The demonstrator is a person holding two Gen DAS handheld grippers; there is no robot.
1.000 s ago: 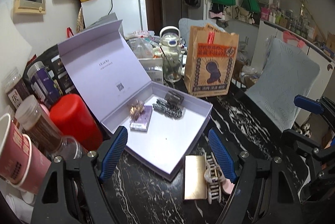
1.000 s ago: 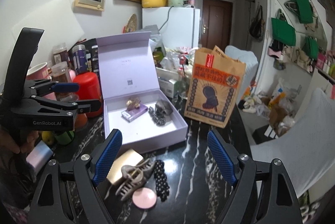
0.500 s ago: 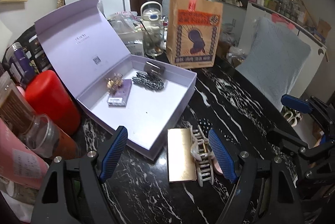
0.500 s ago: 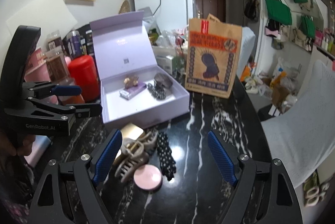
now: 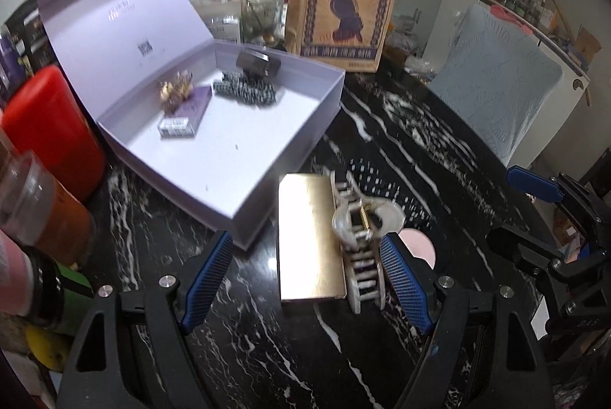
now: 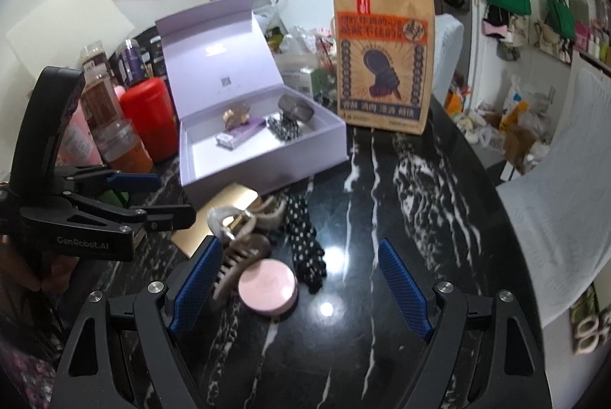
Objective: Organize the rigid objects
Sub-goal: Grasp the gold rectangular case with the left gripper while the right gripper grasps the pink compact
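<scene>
An open lilac box point(image 5: 244, 160) point(image 6: 267, 157) with its lid raised stands on the black marble table; inside lie a gold ornament, a small purple packet point(image 5: 185, 115), a dotted clip and a dark grey clip point(image 5: 257, 63). In front of it lie a gold card point(image 5: 309, 237) point(image 6: 225, 206), a beige claw clip point(image 5: 361, 241) point(image 6: 240, 241), a round pink compact point(image 6: 269, 288) and a black dotted hair piece point(image 6: 303, 248). My left gripper point(image 5: 305, 279) hangs open above the card and claw clip. My right gripper point(image 6: 296, 285) is open over the compact.
A brown paper bag point(image 5: 343, 0) point(image 6: 383, 61) stands behind the box. A red canister point(image 5: 49, 130) point(image 6: 149, 118), jars and bottles crowd the left edge. A grey-blue padded chair point(image 5: 496, 84) sits at the table's right. Bare marble point(image 6: 401, 187) shows right of the items.
Both grippers have come down towards the table and tipped downward; the card, claw clip and compact now lie closer between the fingers. Both stay open.
</scene>
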